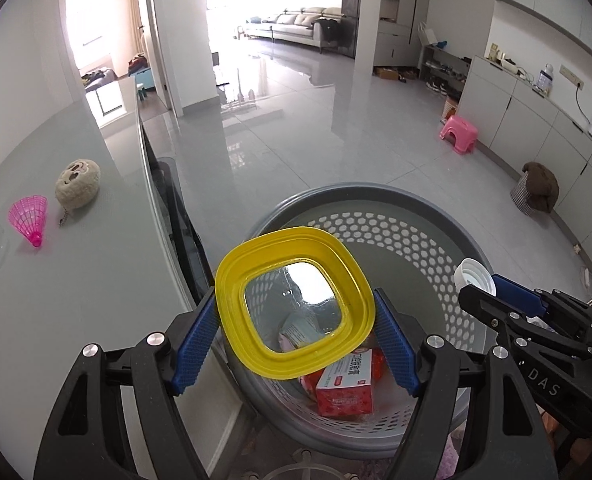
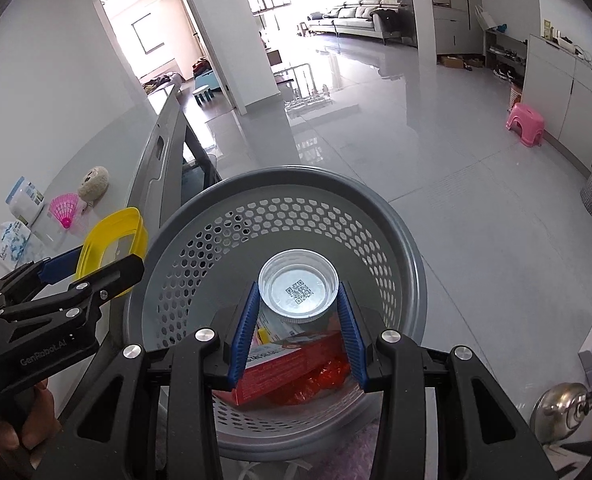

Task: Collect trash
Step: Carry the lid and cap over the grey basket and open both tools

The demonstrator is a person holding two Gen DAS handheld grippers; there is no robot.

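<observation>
My left gripper is shut on a yellow-rimmed clear lid, held above the near left rim of the grey perforated basket. The lid also shows in the right wrist view. My right gripper is shut on a white round cap with a QR code inside, held over the basket. The cap also shows in the left wrist view, beside the right gripper. A red box and red wrapper lie in the basket.
A grey table at the left holds a pink shuttlecock, a plush toy and tissue packs. A pink stool and a covered checkered bin stand on the tiled floor. A kettle sits at lower right.
</observation>
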